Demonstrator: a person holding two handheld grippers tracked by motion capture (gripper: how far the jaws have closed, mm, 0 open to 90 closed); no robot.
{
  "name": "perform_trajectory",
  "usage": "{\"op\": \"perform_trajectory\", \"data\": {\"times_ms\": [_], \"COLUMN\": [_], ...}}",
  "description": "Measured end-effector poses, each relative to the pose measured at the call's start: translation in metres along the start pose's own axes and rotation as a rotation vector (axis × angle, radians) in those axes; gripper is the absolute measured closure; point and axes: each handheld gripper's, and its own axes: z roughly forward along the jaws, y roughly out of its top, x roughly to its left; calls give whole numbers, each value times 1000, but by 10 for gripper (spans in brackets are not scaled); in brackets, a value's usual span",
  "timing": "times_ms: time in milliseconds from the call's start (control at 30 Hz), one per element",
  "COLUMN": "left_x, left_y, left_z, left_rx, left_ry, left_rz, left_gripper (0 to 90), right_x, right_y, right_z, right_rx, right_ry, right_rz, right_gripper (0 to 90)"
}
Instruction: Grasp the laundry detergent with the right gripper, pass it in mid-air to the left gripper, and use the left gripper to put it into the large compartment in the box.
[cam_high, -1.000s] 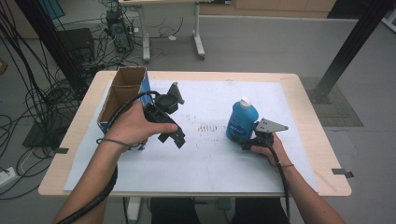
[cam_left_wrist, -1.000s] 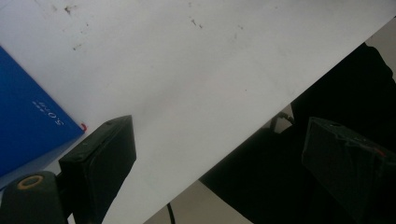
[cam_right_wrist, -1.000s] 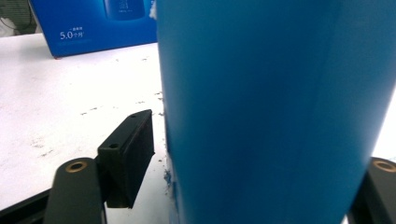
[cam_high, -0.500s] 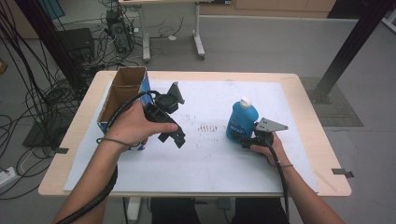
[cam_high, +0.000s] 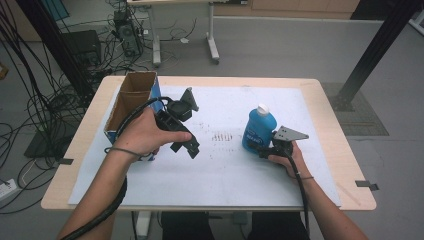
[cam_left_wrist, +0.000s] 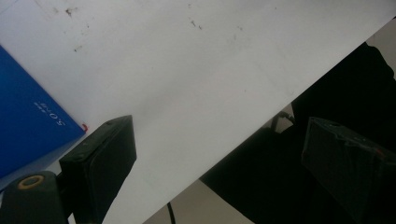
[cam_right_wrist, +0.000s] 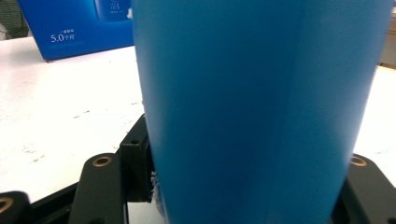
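Wooden table (cam_high: 330, 90) under white sheet (cam_high: 225, 170), with blue bottle (cam_high: 260, 130) and open box (cam_high: 131, 97).

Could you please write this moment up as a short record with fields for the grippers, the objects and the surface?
right gripper: jaws have just been closing, now shut on the blue bottle
blue bottle: upright, white cap on
left gripper: open, nothing between the jaws, held above the white sheet
cardboard box: open at the top, blue outside, on the table's left part
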Motion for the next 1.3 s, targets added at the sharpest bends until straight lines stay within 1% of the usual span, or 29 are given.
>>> {"op": "perform_trajectory", "data": {"times_ms": [767, 967, 1033, 1100, 1300], "left_x": [-2, -2, -3, -3, -3], "left_y": [3, 4, 4, 5, 5], "left_z": [2, 2, 3, 3, 3], "left_rx": [11, 10, 6, 10, 6], "left_ry": [2, 1, 0, 0, -4], "left_rz": [10, 16, 11, 18, 15], "left_gripper": [103, 103, 103, 103, 103], "right_x": [0, 0, 0, 0, 0], "right_y": [0, 0, 0, 0, -1], "right_z": [0, 0, 0, 0, 0], "right_rx": [-1, -1, -1, -1, -2], "right_ry": [-1, 0, 0, 1, 1], "right_rz": [-3, -1, -2, -1, 0], "right_gripper": [397, 397, 398, 398, 398]}}
